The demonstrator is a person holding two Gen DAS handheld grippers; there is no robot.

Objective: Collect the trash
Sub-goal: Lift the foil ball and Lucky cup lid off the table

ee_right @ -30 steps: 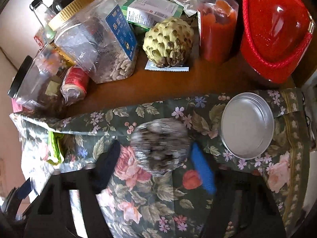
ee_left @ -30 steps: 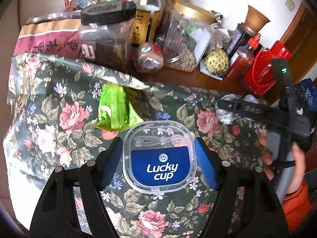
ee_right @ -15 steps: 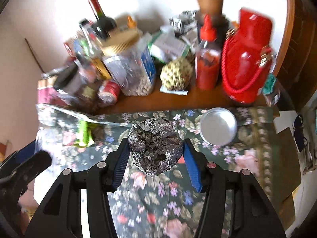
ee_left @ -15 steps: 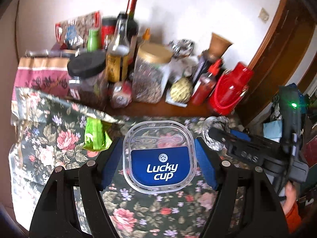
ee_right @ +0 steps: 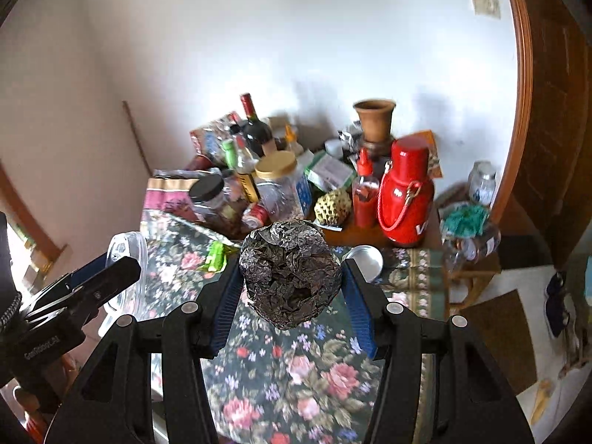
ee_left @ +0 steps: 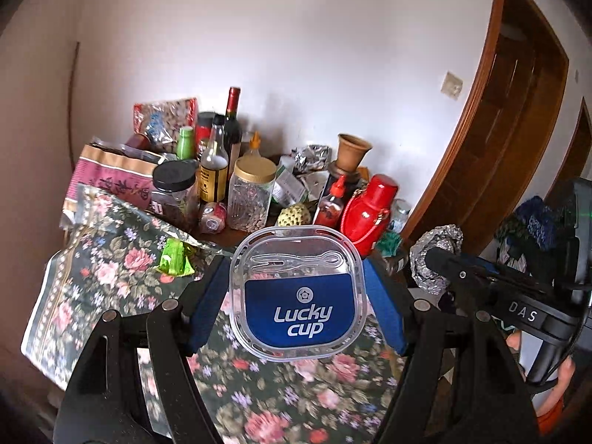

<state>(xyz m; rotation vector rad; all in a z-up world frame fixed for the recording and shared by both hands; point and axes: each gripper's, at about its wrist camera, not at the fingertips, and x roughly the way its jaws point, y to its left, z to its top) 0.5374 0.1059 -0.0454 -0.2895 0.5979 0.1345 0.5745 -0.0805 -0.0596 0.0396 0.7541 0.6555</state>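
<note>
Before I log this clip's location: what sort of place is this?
Probably a home dining corner: a floral tablecloth, a wine bottle among food jars, and a wooden door frame.

At the bottom of the left wrist frame, the left gripper (ee_left: 298, 292) is showing black plastic arms, round silver screw heads and blue finger pads (ee_left: 207, 299). The right gripper (ee_right: 290, 285) is looking alike at the bottom of its own frame; at the right edge of the left view its body is bearing white "DAS" lettering, a green light glowing above, an orange sleeve (ee_left: 549, 412) peeking below.
</note>
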